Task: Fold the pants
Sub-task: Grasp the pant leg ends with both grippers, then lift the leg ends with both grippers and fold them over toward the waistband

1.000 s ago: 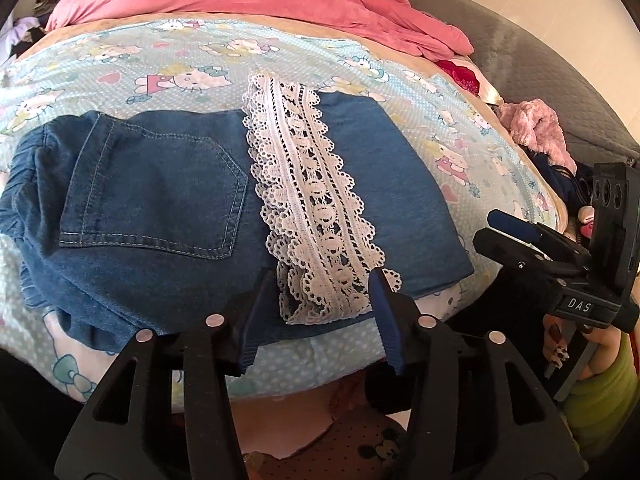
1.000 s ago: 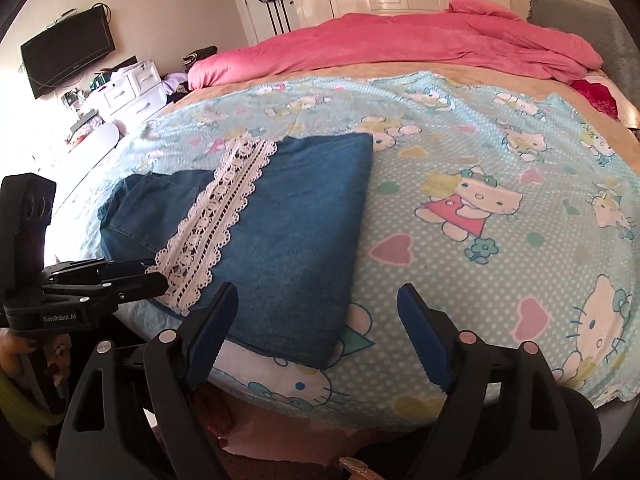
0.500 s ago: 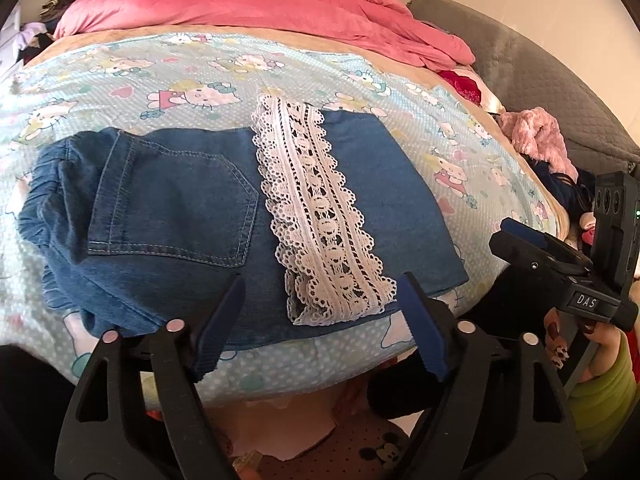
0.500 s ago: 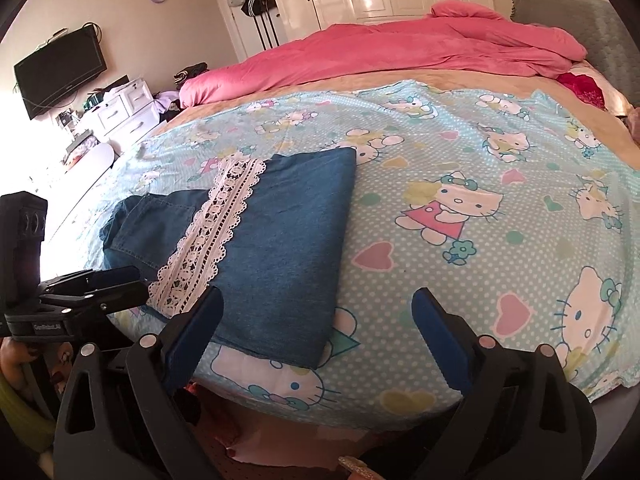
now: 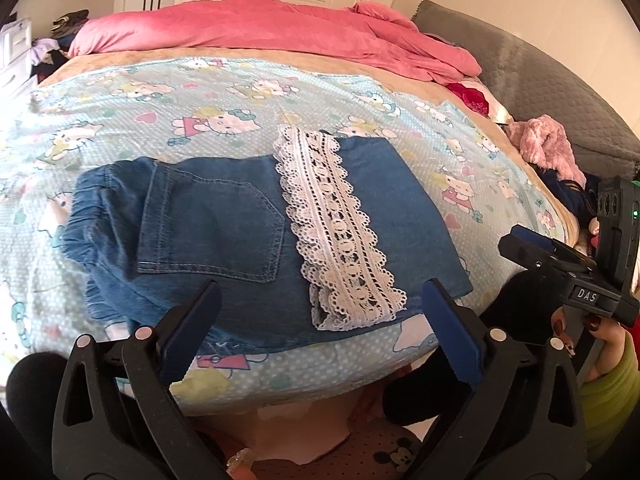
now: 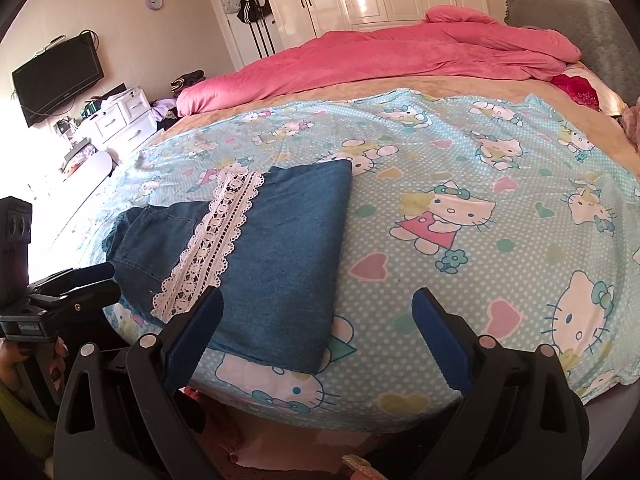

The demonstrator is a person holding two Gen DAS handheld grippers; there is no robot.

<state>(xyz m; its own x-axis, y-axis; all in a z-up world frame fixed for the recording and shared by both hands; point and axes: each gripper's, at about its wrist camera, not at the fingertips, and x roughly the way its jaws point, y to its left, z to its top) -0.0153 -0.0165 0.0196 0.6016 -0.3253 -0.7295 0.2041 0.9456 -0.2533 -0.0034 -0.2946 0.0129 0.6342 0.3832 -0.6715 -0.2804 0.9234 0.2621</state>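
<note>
Folded blue denim pants (image 5: 224,236) with a white lace strip (image 5: 336,232) lie flat on the cartoon-print bed sheet (image 6: 460,208).

The left gripper (image 5: 320,336) hovers just short of their near edge, its jaws opening wide with nothing between them; the right gripper (image 6: 316,340) stands wide and empty over their right corner.
</note>
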